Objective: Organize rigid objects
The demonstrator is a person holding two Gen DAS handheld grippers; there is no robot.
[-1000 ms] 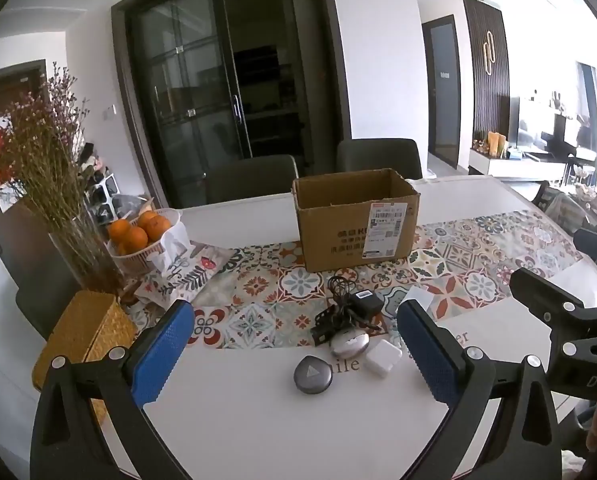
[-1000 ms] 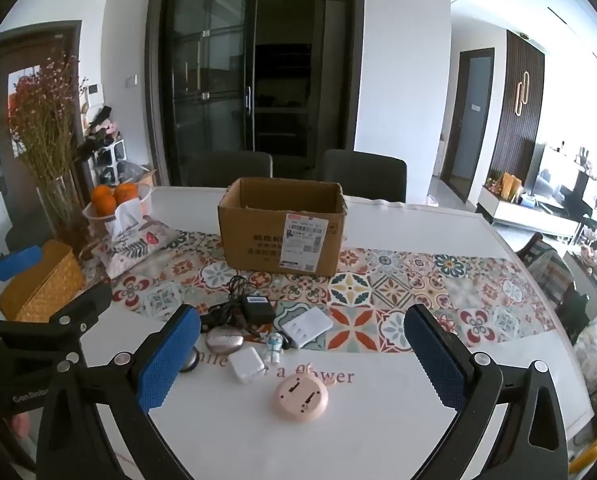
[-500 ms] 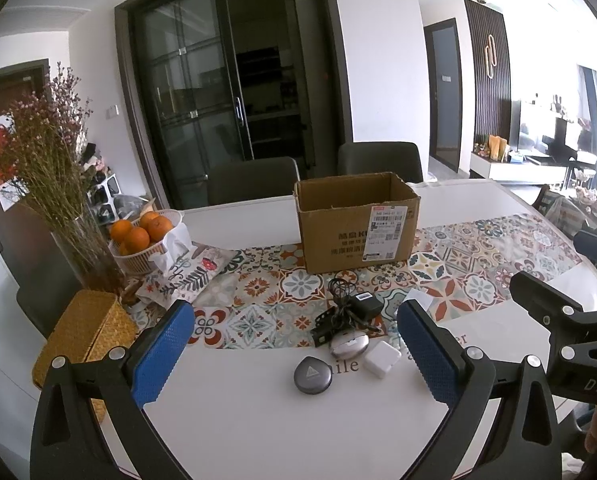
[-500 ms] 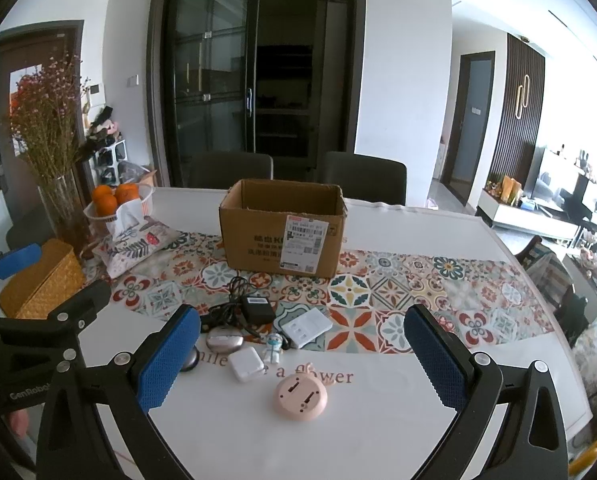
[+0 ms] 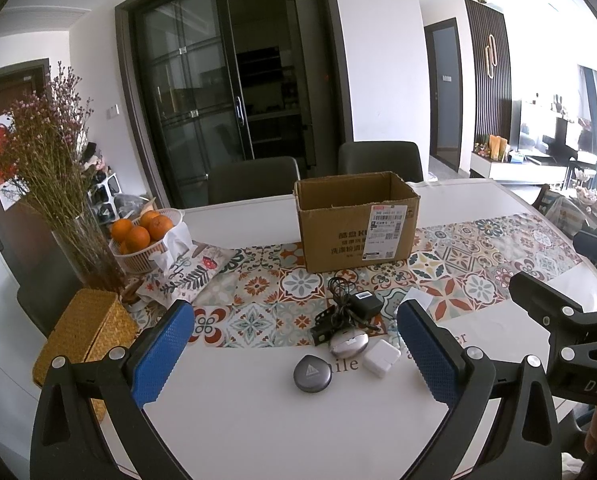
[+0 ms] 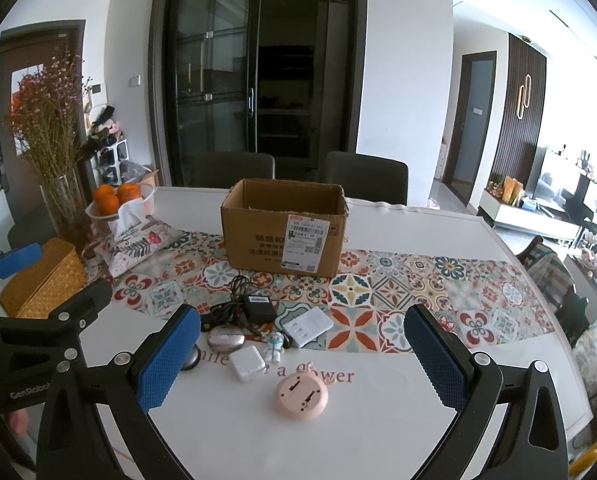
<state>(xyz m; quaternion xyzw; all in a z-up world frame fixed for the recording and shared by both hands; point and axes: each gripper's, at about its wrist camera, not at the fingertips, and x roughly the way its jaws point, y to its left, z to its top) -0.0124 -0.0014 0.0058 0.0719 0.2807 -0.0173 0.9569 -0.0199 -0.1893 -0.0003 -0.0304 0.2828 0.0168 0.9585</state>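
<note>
- The white table [image 6: 378, 420] carries an open cardboard box [image 6: 284, 232] on the patterned runner [image 6: 418, 292], its long side across the view.
- Left gripper [image 5: 298, 364] and right gripper [image 6: 298, 360] both hover spread wide, holding nothing.
- Near the box lie a black charger [image 6: 260, 308], white card [image 6: 310, 326], pink round device [image 6: 301, 394], grey disc [image 5: 312, 373], white adapter [image 6: 247, 362].

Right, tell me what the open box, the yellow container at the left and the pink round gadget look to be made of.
Open box: brown corrugated cardboard, matte, with ragged cut edges and a paper shipping label.
Yellow container: probably woven straw or rattan, going by its fine plaited texture.
Pink round gadget: likely moulded plastic, smooth with a soft sheen and recessed slots.
</note>
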